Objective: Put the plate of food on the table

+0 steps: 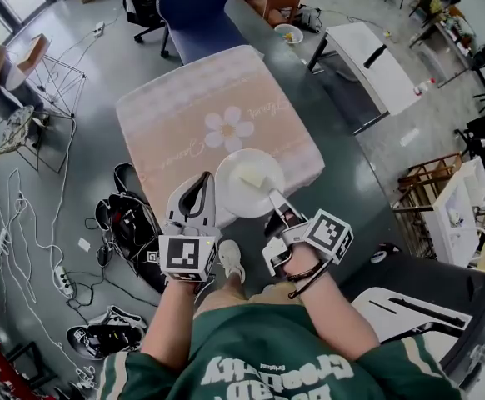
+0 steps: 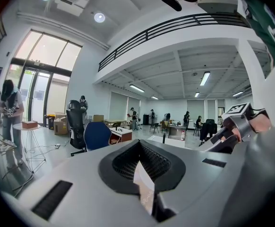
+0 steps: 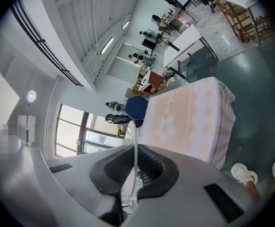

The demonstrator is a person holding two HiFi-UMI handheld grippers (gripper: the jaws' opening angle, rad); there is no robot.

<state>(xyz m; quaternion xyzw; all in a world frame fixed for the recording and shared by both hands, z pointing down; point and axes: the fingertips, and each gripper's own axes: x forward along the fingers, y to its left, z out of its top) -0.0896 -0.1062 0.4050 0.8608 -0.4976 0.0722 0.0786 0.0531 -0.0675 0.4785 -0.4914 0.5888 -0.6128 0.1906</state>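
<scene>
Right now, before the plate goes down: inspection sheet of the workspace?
Surface: table, covered by a peach flower-print cloth.
Job's things: white plate with a pale piece of food, over the table's near edge; whether it is set down, cannot tell.
Clutter: black bag and shoes on the floor at left.
Grippers: left tool and right tool each shut on the plate's rim.
Cables: white cables and power strip on the floor at left.
Surroundings: blue chair beyond the table; white desk at right.

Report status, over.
Grippers: left gripper and right gripper shut on round white plate rim. Pale food aboard, over pink-clothed table near edge. Nothing blocking.
</scene>
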